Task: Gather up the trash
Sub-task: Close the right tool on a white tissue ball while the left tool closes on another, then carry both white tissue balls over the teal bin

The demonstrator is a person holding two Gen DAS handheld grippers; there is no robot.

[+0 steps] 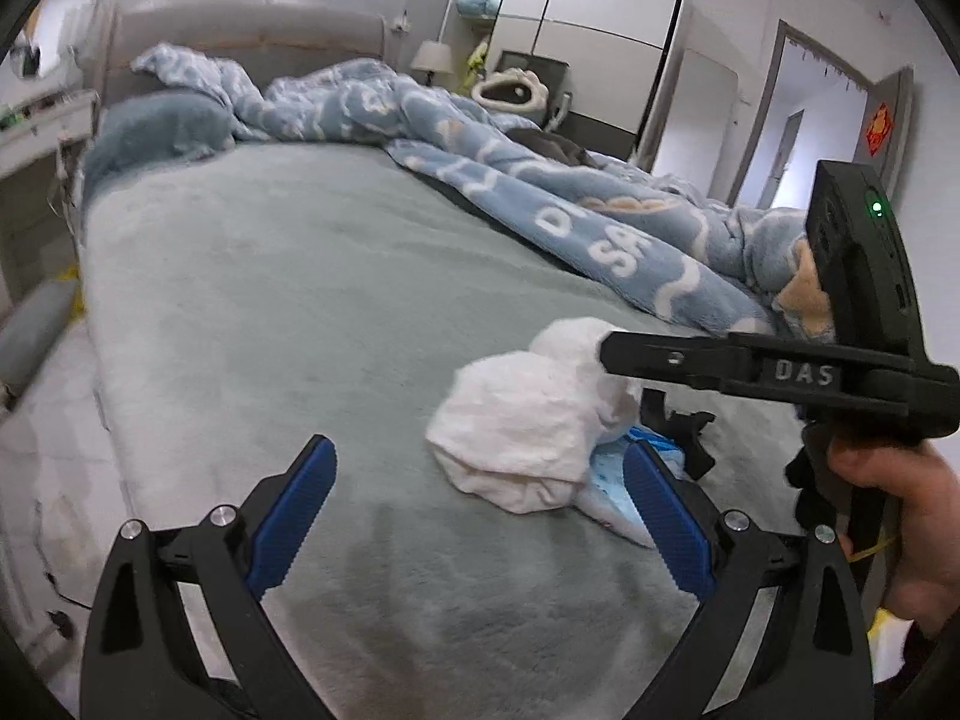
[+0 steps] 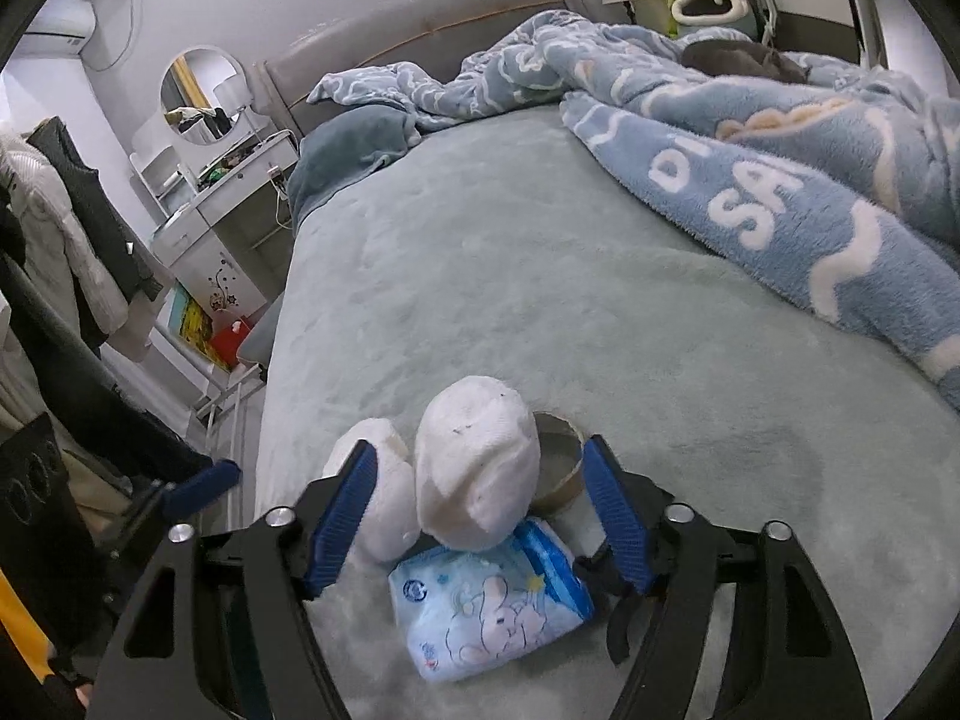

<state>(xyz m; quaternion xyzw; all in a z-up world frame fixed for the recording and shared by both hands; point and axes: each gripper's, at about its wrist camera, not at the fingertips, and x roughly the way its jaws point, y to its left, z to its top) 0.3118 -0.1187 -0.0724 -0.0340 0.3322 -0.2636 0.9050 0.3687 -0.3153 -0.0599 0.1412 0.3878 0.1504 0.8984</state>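
Right hand-held gripper (image 2: 480, 516) straddles white wads (image 2: 474, 468), tape roll (image 2: 561, 468) behind.

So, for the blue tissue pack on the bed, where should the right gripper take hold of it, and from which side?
Probably by the near half of the blue tissue pack, coming down from above. It lies flat on the bed cover, and the white wads rest on its far edge, so only the near part is free. The right gripper is open and already straddles it.
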